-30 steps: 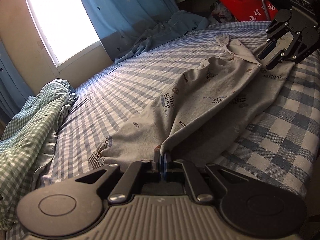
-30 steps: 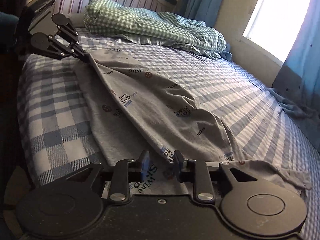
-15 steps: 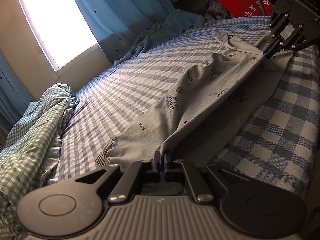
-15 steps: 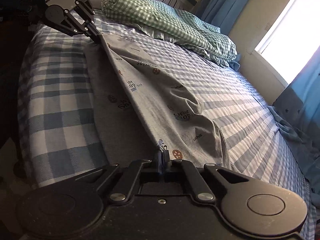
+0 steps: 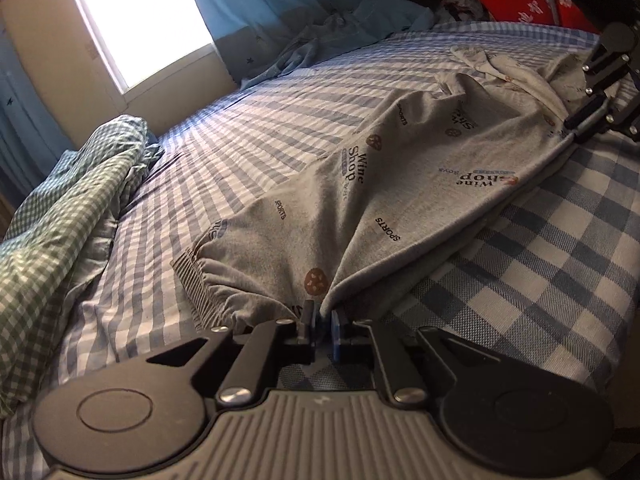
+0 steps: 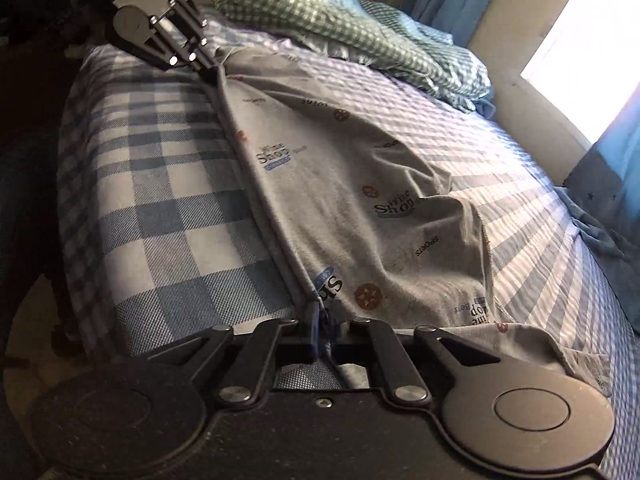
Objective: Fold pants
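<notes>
At the near edge of the bed (image 5: 540, 280), the left tool (image 5: 322, 326) pointed downward along the mattress, its jaws having just opened a little, a narrow gap showing beside the blue pad, while the folded edge of the grey pants (image 5: 360, 208) by the waistband still sat between them; whether the pads still pressed on the cloth I could not tell. From the other end, the right tool (image 6: 322, 322) likewise tilted down, its jaws also just eased apart, with the fabric edge still pinched between its blue pads. Between the two tools the fold ran taut along the checked sheet, and the rest of the pants lay spread toward the middle of the bed. Farther off lay a green checked quilt (image 6: 340, 28), with a bright window (image 5: 136, 20) and blue curtains (image 5: 280, 4) beyond.
</notes>
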The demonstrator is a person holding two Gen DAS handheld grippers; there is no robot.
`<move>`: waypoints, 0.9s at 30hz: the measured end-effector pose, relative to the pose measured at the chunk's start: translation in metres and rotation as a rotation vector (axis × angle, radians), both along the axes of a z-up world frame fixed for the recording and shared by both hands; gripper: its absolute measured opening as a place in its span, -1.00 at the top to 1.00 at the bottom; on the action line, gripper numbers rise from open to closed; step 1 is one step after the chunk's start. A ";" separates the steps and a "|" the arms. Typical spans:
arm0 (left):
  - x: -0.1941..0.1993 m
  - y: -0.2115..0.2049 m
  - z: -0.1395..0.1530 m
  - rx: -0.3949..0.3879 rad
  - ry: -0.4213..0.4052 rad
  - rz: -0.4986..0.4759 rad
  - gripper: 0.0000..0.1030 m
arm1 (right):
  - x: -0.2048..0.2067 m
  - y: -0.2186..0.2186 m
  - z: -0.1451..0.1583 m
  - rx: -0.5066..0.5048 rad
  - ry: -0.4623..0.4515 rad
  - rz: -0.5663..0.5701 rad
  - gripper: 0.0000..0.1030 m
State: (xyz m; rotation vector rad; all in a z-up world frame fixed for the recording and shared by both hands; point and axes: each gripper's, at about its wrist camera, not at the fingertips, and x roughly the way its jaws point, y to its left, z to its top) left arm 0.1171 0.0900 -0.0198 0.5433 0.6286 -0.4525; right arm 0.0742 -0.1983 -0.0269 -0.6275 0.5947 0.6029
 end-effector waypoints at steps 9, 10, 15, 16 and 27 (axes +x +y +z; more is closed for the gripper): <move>-0.022 -0.041 0.028 -0.291 0.002 0.255 -0.95 | -0.017 -0.068 0.011 0.336 -0.063 -0.302 -0.98; -0.023 -0.052 0.031 -0.315 0.005 0.262 -0.97 | -0.018 -0.080 0.012 0.375 -0.058 -0.342 -0.99; -0.016 -0.126 0.044 -0.413 0.018 0.151 -0.99 | -0.015 -0.154 0.014 0.596 -0.043 -0.521 -0.99; -0.012 -0.143 0.045 -0.429 0.025 0.118 -0.99 | -0.011 -0.174 0.013 0.651 -0.029 -0.551 -0.99; 0.070 -0.272 0.024 -0.593 0.250 -0.042 -0.98 | 0.118 -0.334 0.010 1.063 0.220 -0.781 -0.99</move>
